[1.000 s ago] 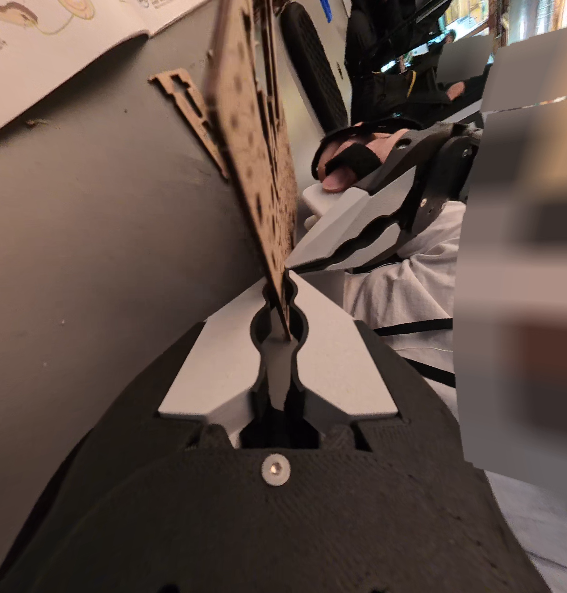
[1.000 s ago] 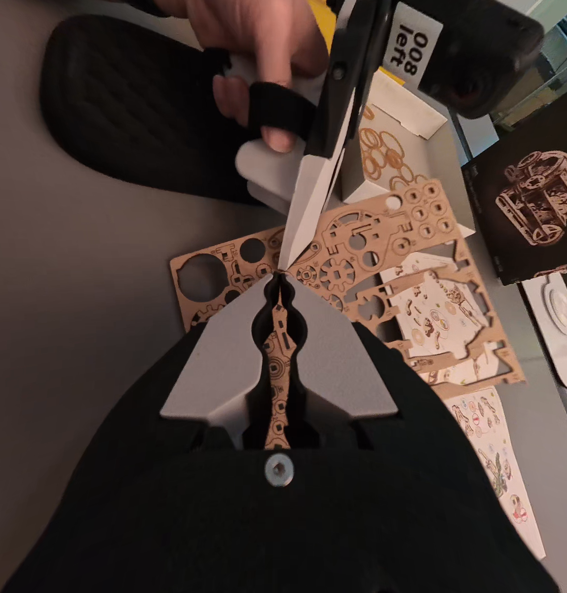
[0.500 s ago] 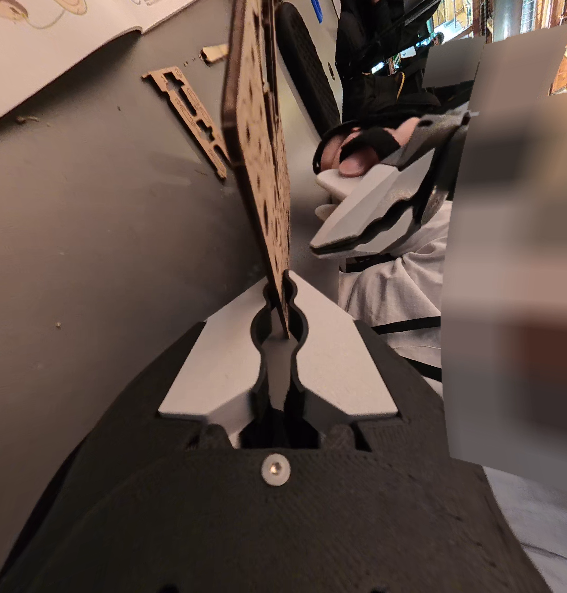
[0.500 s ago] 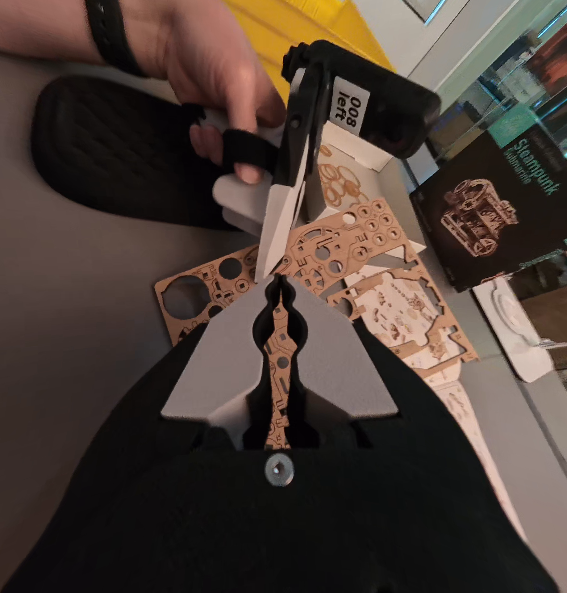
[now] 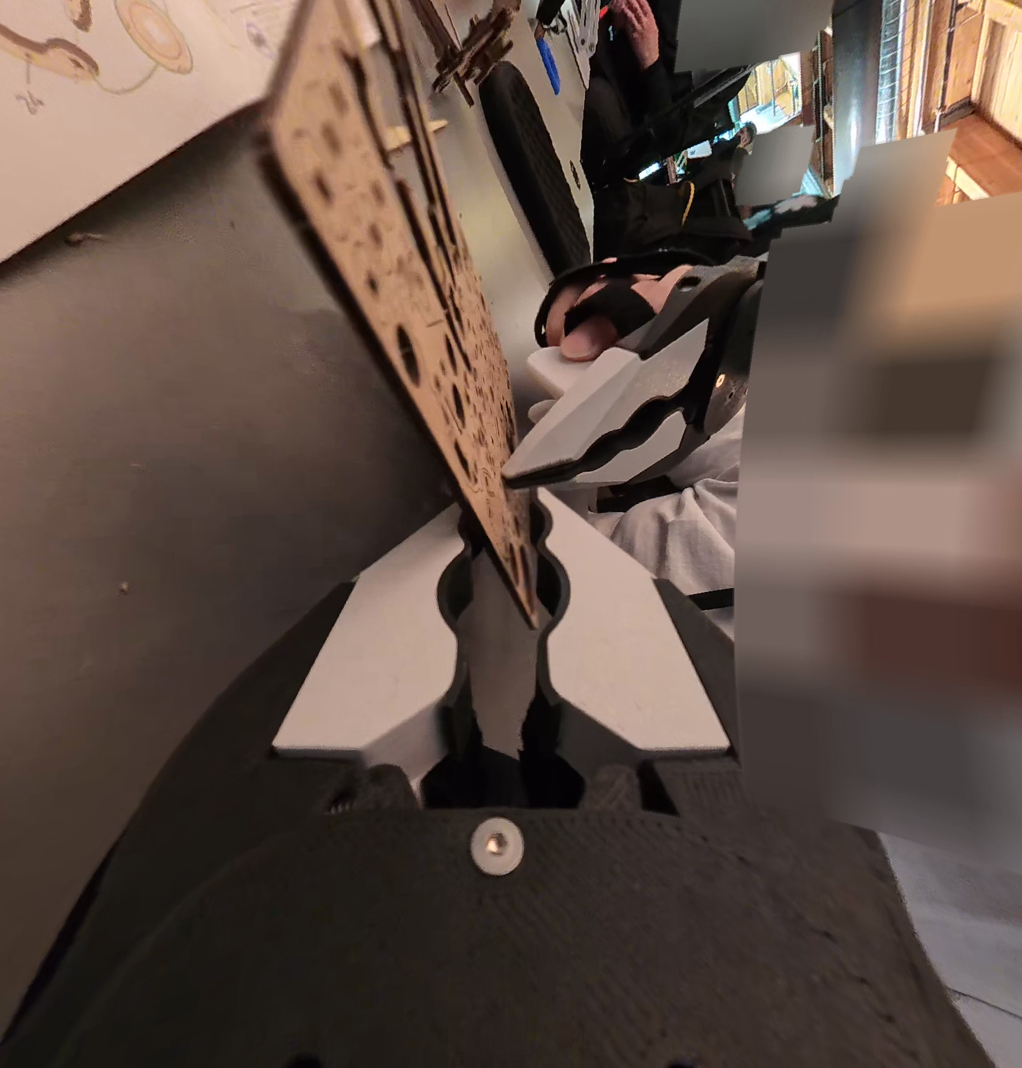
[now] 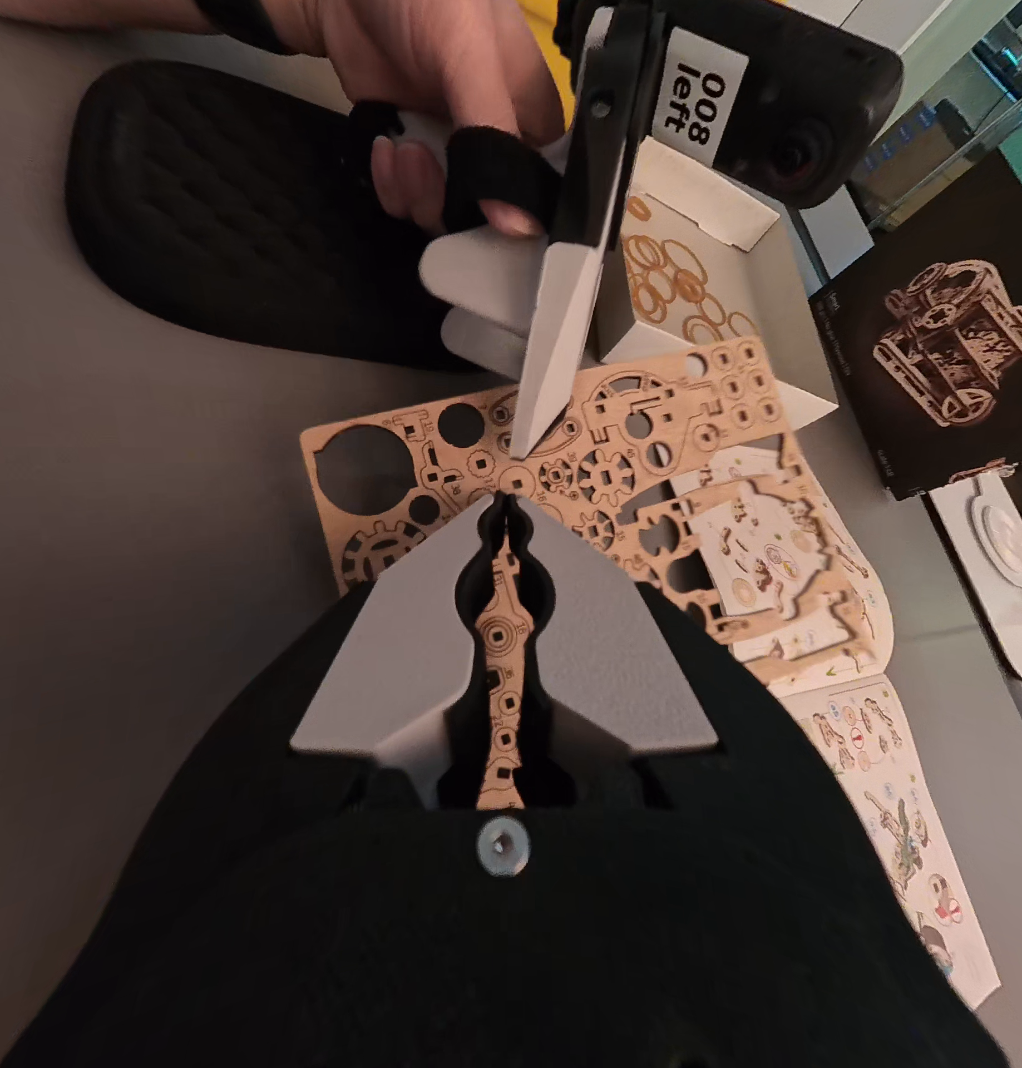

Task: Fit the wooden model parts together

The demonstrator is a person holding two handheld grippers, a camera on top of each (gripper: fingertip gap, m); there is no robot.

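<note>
Left wrist view shows my left gripper (image 5: pixel 500 514) with its pale, matte fingers (image 5: pixel 381 653) pinched tight on the lower edge of a thin laser-cut wooden sheet (image 5: pixel 393 271), which stands on edge above the grey tabletop (image 5: pixel 150 433). My right gripper (image 5: pixel 511 477) comes in from the right, its wavy-edged fingers nearly together, tips at the sheet's face; whether they touch it I cannot quite tell.

Right wrist view shows what the other hides: the sheet's flat face (image 6: pixel 601 462), pale plywood perforated with gears, rings and round cut-outs, some already empty. My right gripper (image 6: pixel 505 500) has its fingers closed to a sliver with nothing gripped, tips just over a small disc in the sheet. My left gripper (image 6: pixel 523 451) grips the sheet from above, my hand (image 6: pixel 439 86) on its handle. Beyond lie a black quilted pad (image 6: pixel 225 214), a white box of loose wooden rings (image 6: pixel 670 283) and an illustrated instruction sheet (image 6: pixel 878 820).
</note>
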